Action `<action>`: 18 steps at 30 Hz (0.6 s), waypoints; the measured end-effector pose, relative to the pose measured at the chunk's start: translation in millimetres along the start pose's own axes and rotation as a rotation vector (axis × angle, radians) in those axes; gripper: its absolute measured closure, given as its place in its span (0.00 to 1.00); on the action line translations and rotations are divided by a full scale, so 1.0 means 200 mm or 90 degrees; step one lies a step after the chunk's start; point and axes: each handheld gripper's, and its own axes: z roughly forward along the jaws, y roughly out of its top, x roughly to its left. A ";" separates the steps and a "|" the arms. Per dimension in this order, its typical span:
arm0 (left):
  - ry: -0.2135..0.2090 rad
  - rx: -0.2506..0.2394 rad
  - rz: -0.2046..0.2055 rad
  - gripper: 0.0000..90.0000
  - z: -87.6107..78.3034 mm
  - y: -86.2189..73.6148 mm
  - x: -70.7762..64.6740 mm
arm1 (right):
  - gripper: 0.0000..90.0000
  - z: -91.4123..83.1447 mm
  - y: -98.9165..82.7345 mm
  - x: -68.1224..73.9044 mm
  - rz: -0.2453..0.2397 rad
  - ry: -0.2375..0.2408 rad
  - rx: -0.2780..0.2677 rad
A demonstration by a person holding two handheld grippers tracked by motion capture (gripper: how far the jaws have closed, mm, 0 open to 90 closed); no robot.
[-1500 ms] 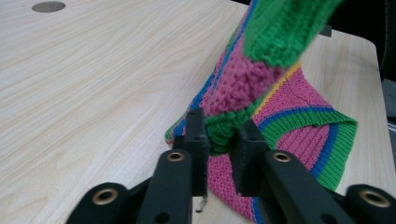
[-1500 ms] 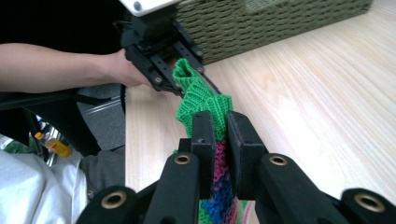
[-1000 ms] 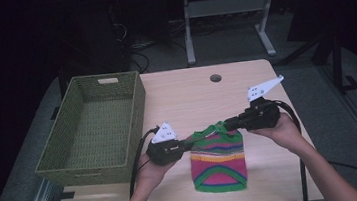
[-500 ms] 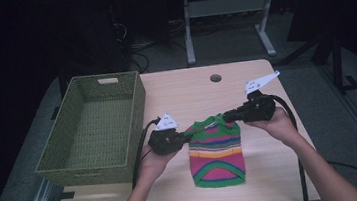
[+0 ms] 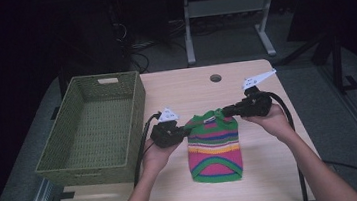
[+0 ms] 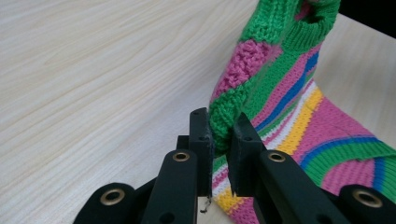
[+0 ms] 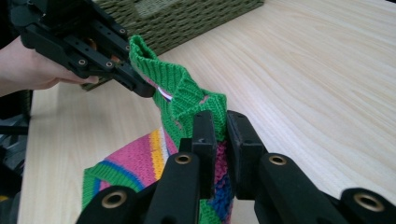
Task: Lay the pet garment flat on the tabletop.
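Around us the room is dark: grey floor, a pale metal desk frame (image 5: 223, 15) and loose cables beyond the table (image 5: 190, 86). Our work surface is light wood grain with a round cable hole (image 5: 216, 78) near its far edge. At its left edge stands a woven green basket (image 5: 74, 156). At the middle lies the striped knitted sweater (image 5: 214, 149), its hem toward us and its far end lifted off the wood. Our left gripper (image 5: 185, 129) pinches that end's left corner and our right gripper (image 5: 224, 110) the right corner, both sets of jaws clamped narrowly on green ribbing
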 end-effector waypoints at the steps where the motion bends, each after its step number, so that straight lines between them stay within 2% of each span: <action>1: 0.000 0.000 0.000 0.91 0.00 0.00 0.00 | 0.91 0.00 0.00 0.00 0.000 0.000 0.000; 4: 0.008 0.005 -0.017 0.90 0.04 -0.01 0.01 | 0.92 0.03 -0.01 -0.04 0.009 -0.010 -0.003; 7: 0.016 0.014 -0.019 0.90 0.06 -0.01 0.03 | 0.92 0.05 -0.03 -0.06 0.012 -0.019 0.004; 18: 0.025 0.012 -0.042 0.90 0.12 -0.02 0.06 | 0.92 0.08 -0.05 -0.11 0.030 -0.038 0.005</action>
